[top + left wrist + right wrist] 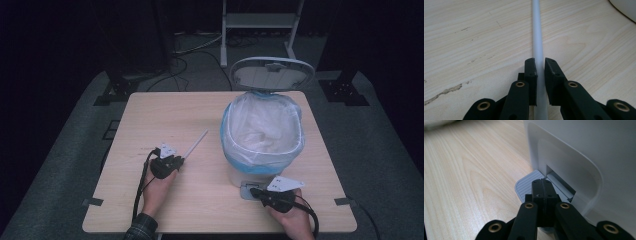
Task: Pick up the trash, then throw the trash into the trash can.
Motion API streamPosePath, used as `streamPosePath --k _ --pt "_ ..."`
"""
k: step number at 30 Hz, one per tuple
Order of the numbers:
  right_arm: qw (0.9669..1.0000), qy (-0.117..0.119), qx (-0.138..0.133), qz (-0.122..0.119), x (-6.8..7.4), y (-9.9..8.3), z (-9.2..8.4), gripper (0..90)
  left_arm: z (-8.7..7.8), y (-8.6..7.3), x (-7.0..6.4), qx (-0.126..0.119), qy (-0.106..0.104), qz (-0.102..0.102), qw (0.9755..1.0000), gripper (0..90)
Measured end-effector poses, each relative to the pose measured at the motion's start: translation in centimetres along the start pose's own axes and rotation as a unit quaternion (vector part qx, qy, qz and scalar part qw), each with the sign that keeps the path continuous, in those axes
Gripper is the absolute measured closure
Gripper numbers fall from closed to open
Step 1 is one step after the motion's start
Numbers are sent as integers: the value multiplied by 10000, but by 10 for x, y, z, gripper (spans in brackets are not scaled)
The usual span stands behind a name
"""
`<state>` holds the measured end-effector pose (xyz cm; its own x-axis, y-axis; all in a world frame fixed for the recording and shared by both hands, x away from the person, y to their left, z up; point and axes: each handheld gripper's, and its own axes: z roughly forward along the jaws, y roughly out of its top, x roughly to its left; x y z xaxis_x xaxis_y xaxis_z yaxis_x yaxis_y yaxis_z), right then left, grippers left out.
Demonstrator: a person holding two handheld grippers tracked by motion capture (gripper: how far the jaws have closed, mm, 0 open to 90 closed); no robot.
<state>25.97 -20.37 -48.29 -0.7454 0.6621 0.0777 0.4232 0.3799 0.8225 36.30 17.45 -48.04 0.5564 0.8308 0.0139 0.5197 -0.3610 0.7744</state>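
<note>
Right gripper (541, 185): jaws together, tips on the bin's grey pedal (524, 186). Left gripper (540, 65): jaws clamped on a white stick (537, 37) lying on the wooden table (150, 115). Beyond: white bin (262, 132), liner fitted, lid (272, 73) raised.

Dark lab, black frame legs (117, 80), floor cables (195, 47)

No writing to read anywhere here: no label, brand, number or sign on the white bin (262, 145), its raised lid (272, 73) or the wooden bench (165, 115).
</note>
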Motion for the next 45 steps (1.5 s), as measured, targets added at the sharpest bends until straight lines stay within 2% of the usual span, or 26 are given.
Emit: streamPosePath --k 13,23,29,35,42,45 --pt "10000 5 -1 10 0 0 0 900 -2 -2 4 -17 -154 18 9999 814" --pt "10000 4 -4 6 0 0 0 900 -12 1 7 -307 -494 79 9983 814" --pt "10000 4 -1 12 0 0 0 900 -19 2 10 -484 -718 63 9962 815" --pt "10000 11 -1 9 -1 0 0 900 -28 8 12 -591 -809 173 9948 815" --pt "10000 17 4 8 -1 0 0 900 -39 10 21 -800 -1015 163 9915 815" --pt "10000 16 3 5 -1 0 0 900 -44 11 23 -934 -1125 120 9892 815"
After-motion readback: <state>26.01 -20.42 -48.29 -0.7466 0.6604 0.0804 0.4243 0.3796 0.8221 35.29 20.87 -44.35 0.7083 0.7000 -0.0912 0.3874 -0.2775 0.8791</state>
